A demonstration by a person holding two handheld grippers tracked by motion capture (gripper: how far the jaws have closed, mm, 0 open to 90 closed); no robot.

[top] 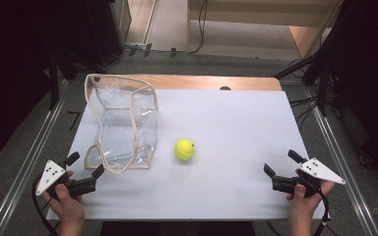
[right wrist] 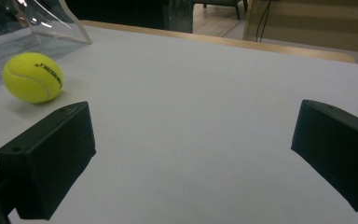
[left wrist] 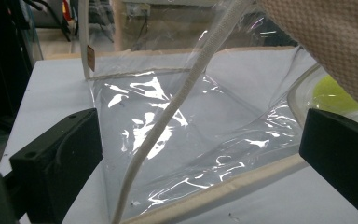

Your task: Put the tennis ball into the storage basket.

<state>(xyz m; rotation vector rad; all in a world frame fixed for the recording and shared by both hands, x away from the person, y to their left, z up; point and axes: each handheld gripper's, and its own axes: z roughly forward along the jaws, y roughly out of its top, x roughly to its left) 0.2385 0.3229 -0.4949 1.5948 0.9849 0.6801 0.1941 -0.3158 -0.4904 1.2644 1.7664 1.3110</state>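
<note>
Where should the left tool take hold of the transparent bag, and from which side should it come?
Probably the beige fabric trim at the near bottom edge of the transparent bag, approached from the person's side. The left tool is open and already faces that edge. The trim is a thin, firm strip that two jaws can pinch; the clear walls look slippery and creased.
</note>
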